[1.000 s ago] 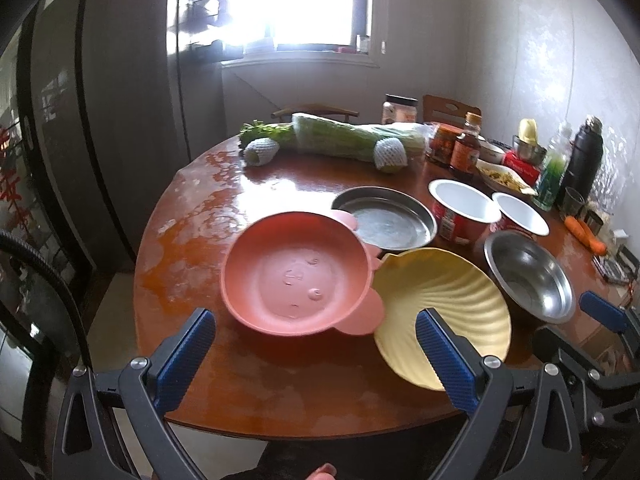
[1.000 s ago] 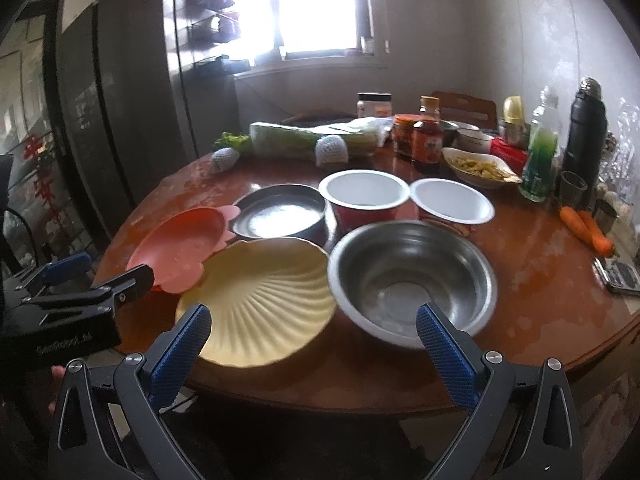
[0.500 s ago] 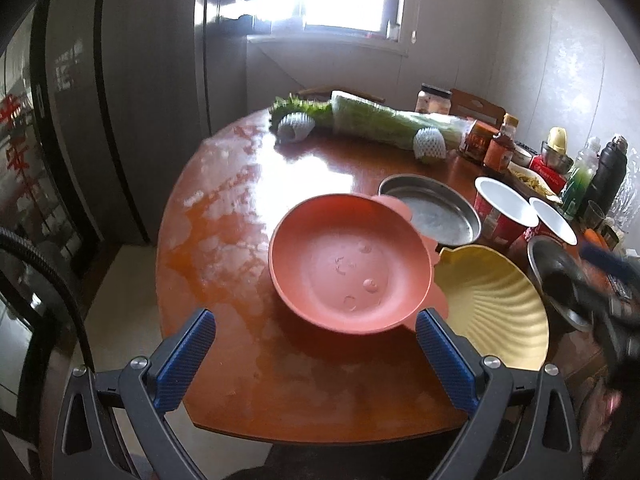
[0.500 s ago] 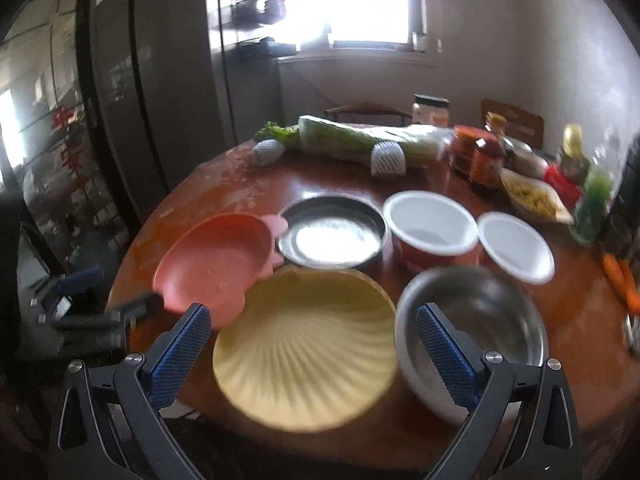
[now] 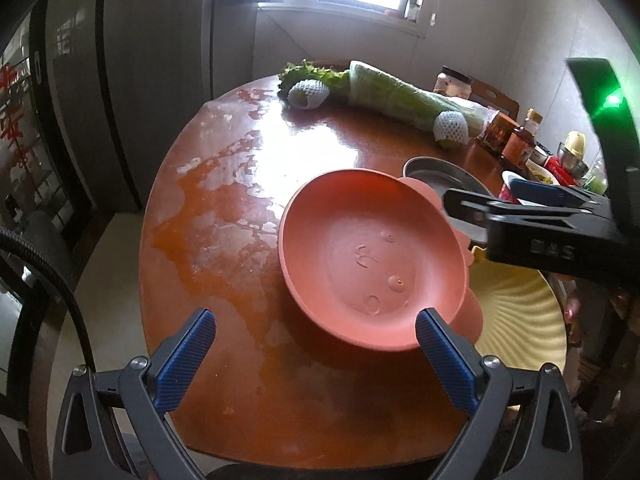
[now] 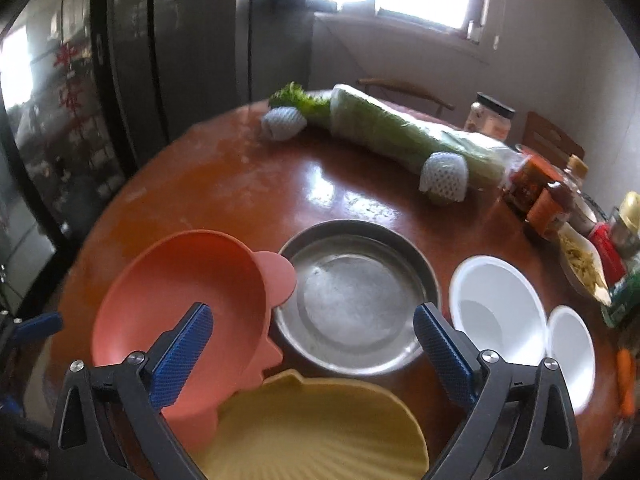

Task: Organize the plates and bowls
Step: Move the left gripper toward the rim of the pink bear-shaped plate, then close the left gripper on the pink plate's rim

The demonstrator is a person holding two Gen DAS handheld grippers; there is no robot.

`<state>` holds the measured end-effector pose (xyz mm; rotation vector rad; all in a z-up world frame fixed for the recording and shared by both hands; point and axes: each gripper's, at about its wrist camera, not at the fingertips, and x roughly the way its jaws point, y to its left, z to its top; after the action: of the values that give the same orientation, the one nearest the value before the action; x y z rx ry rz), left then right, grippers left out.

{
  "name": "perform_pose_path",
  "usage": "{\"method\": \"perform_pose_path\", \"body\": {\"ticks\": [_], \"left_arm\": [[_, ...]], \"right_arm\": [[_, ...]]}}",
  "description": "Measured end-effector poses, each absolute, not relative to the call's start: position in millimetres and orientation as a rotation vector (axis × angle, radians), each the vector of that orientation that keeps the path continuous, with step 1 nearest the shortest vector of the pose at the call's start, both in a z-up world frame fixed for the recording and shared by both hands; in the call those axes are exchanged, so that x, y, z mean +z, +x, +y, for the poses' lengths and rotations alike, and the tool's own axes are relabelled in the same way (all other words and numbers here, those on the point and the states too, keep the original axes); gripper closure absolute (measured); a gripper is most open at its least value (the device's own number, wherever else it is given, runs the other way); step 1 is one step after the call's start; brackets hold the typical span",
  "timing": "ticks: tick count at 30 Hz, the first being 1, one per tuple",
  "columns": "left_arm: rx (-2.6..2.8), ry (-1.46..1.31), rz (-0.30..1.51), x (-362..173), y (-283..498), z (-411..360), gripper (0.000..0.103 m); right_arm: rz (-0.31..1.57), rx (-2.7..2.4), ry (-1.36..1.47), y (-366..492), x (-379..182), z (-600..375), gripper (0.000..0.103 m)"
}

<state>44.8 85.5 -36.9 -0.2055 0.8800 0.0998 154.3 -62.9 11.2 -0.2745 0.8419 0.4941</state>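
The pink bowl (image 5: 372,256) sits near the table's (image 5: 224,208) front edge, its eared rim touching the steel pan (image 6: 354,296) behind it and overlapping the yellow shell plate (image 6: 320,432), which lies right at the front edge. Two white bowls (image 6: 496,312) stand in a row to the right of the pan.

The left gripper (image 5: 316,354) hangs spread wide in front of the pink bowl, holding nothing; its right pad (image 5: 444,360) shows against the bowl's near rim, though whether it touches cannot be told. The right gripper (image 6: 312,354) is also wide, its jaws closing slightly, with nothing pressed between them; it hovers above the shell plate, its pads framing the pan.

The table's left half is bare, worn wood out to its round edge. Along the far edge lie a cabbage (image 6: 400,136) and two netted fruits (image 6: 444,176); jars and bottles (image 6: 540,196) crowd the right edge.
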Motion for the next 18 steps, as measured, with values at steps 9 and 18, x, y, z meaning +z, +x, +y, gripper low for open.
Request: {"method": "perform_pose_path", "body": {"ticks": [9, 18], "left_arm": [[0.089, -0.215, 0.909, -43.0, 58.5, 83.0, 0.018], [0.061, -0.249, 0.925, -47.7, 65.0, 83.9, 0.041]], "right_arm": [[0.913, 0.589, -0.284, 175.7, -13.8, -38.5, 0.041], [0.909, 0.601, -0.317, 182.5, -22.4, -28.5, 0.070]]}}
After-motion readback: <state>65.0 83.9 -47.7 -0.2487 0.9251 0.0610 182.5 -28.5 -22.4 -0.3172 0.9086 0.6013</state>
